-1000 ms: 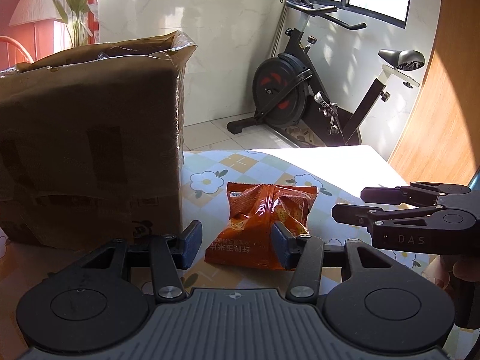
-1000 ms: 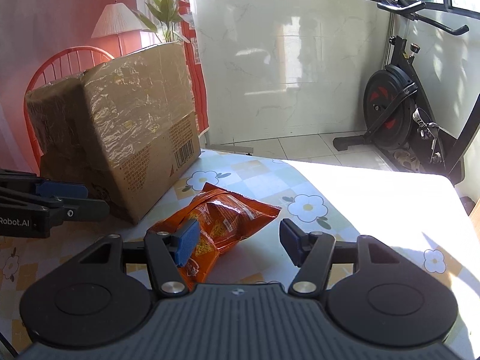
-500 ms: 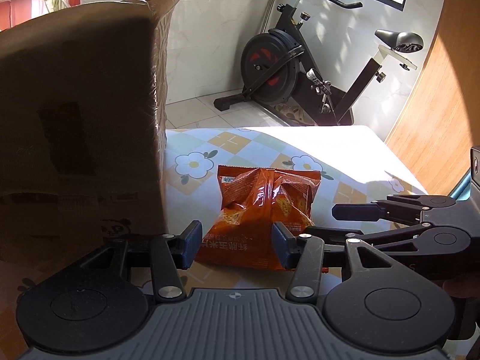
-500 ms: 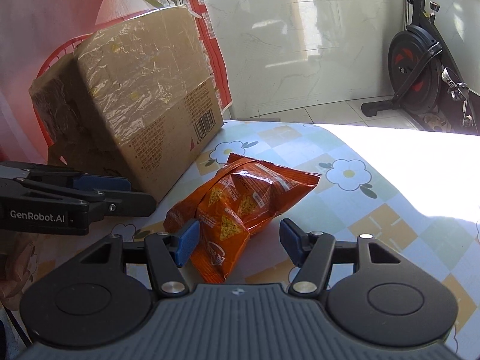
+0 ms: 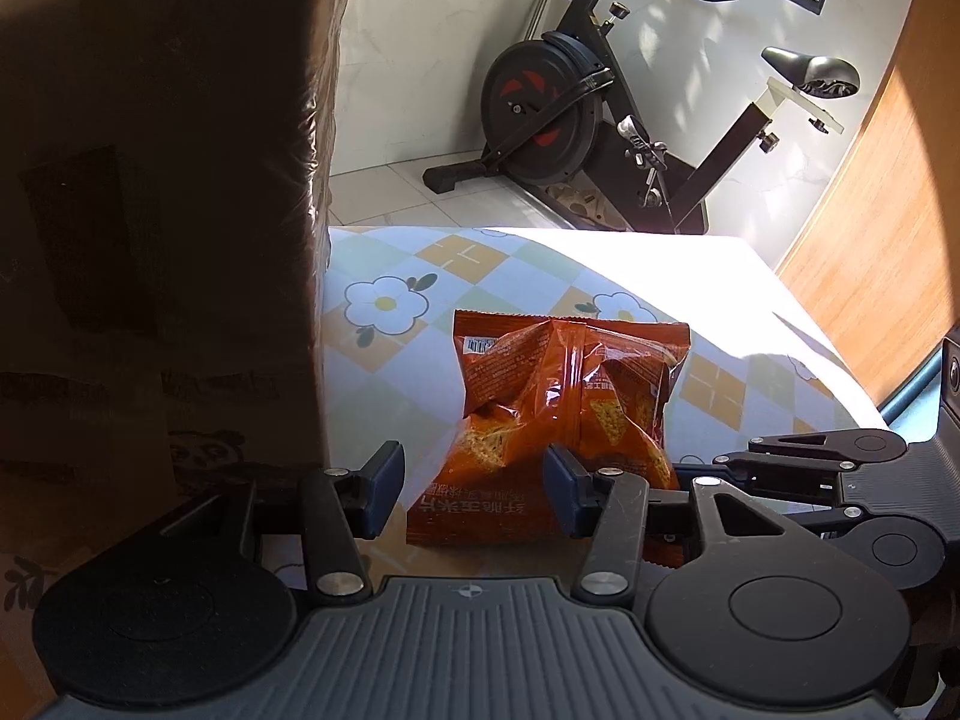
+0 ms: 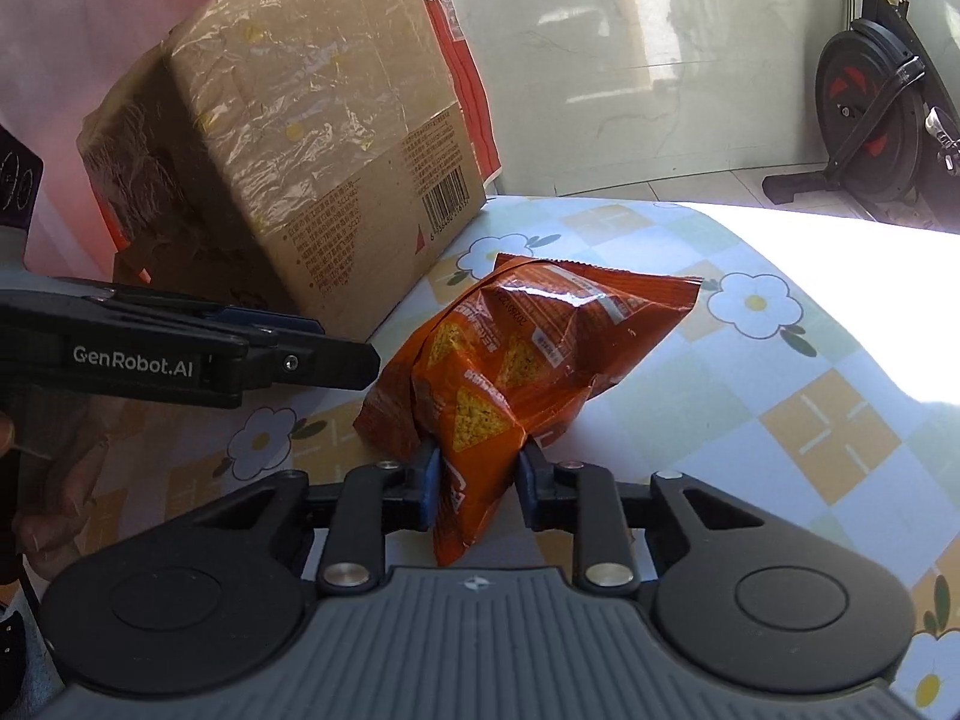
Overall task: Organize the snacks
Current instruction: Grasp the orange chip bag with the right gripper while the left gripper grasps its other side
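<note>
An orange snack bag (image 6: 528, 348) lies on the flowered tablecloth; it also shows in the left wrist view (image 5: 564, 408). My right gripper (image 6: 477, 480) is shut on the bag's near corner, which bulges between the blue pads. My left gripper (image 5: 471, 489) is open, its right pad against the bag's near edge, the left pad on bare cloth. A large brown cardboard box (image 6: 312, 180) wrapped in tape stands to the left of the bag; it fills the left side of the left wrist view (image 5: 156, 210).
The left gripper's body (image 6: 180, 348) reaches in from the left just beside the bag. The table (image 6: 780, 420) ends at the far and right sides. An exercise bike (image 5: 600, 114) stands on the floor beyond. A wooden panel (image 5: 888, 228) is at the right.
My right gripper has moved forward and closed on the bag's near corner, lifting that end. My left gripper has moved in closer to the bag and the box, still open.
</note>
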